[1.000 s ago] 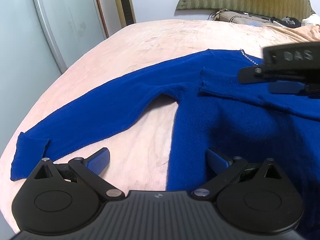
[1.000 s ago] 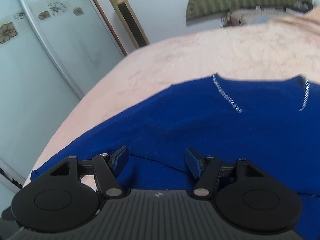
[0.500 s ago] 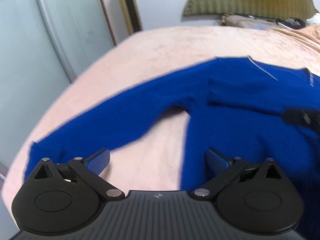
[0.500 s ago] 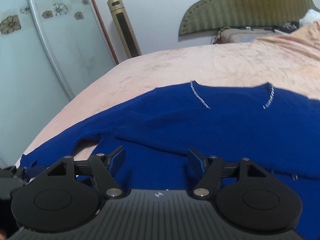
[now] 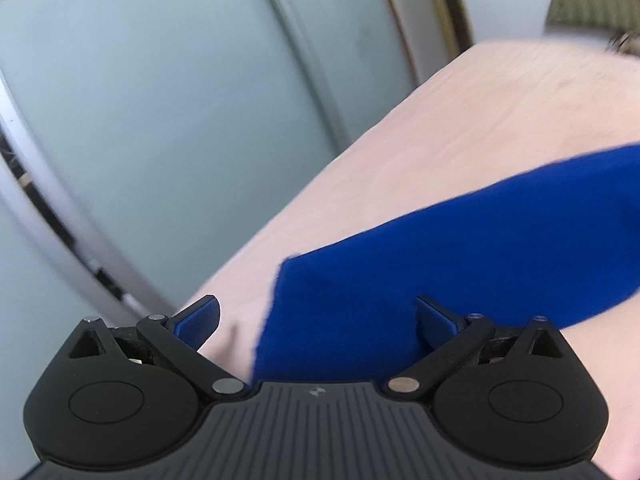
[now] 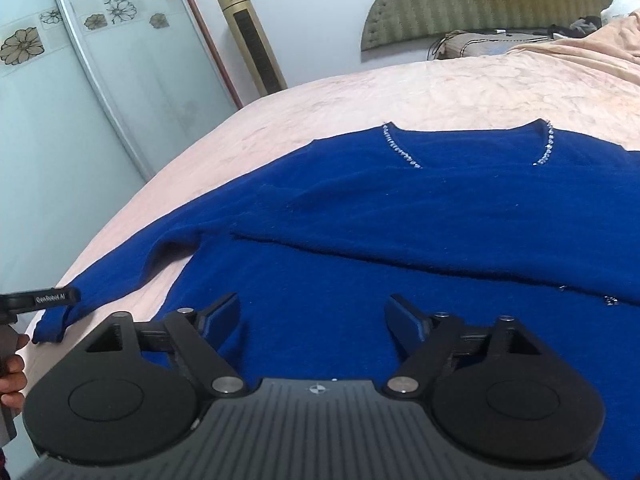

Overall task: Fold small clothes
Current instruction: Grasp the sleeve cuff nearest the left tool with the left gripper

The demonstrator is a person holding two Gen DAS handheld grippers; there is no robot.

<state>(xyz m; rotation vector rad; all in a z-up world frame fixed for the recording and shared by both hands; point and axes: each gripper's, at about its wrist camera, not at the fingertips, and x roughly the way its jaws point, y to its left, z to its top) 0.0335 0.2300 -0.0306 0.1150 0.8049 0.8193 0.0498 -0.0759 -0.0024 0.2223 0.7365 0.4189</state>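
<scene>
Two grippers: both over a blue sweater [image 6: 400, 216] spread flat on the bed [image 6: 440, 88].
Sweater: body in the middle of the bed, neckline toward the headboard [image 6: 492, 4], one sleeve [image 5: 460, 256] running out to the bed's left edge.
Fold: a second layer lies across the chest, its edge running straight from the armpit to the right.
Left gripper [image 5: 316, 320]: jaws spread wide, empty, right at the sleeve's cuff; the cuff edge sits between the fingers, not pinched.
Right gripper [image 6: 312, 320]: jaws wide apart and just been opening, nothing between them but the sweater's lower body beneath.
Cuff edge: close to the bed's left edge, only a narrow strip of bare sheet beyond it.
Open room: bare pink sheet between neckline and headboard; more bare sheet under the sleeve, beside the body.
Off the bed: glass door [image 6: 100, 92] and a tall fan [image 6: 252, 40] past the left edge.
Blur: left view is smeared.
</scene>
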